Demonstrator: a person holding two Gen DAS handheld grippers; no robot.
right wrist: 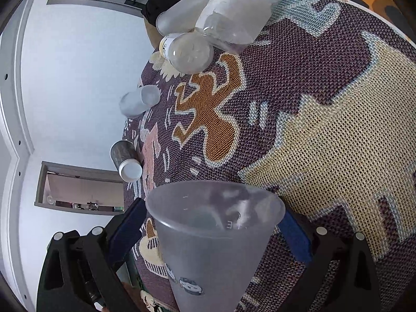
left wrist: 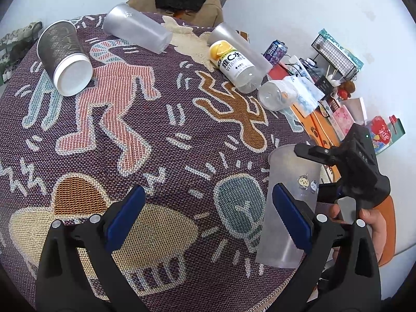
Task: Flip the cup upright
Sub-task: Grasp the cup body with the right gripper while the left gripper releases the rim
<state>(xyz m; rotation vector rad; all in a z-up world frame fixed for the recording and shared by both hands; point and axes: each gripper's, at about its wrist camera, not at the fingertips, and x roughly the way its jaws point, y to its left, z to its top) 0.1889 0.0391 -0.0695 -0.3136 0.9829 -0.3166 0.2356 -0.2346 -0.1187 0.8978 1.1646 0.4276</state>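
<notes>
A frosted translucent cup (left wrist: 291,205) with small cartoon stickers stands roughly upright, mouth up, at the right edge of the patterned cloth. My right gripper (left wrist: 312,156) holds it near the rim. In the right wrist view the cup (right wrist: 208,239) fills the space between the blue pads (right wrist: 293,234), which press its sides. My left gripper (left wrist: 205,215) is open and empty, low over the cloth just left of the cup. Its right pad (left wrist: 291,221) is next to the cup's wall.
On the woven cloth (left wrist: 156,130) lie a dark cup with a white rim (left wrist: 62,54), two frosted cups (left wrist: 137,28) (left wrist: 239,44), a vitamin C bottle (left wrist: 235,65) and a clear bottle (left wrist: 275,95). Boxes and clutter (left wrist: 338,83) sit to the right.
</notes>
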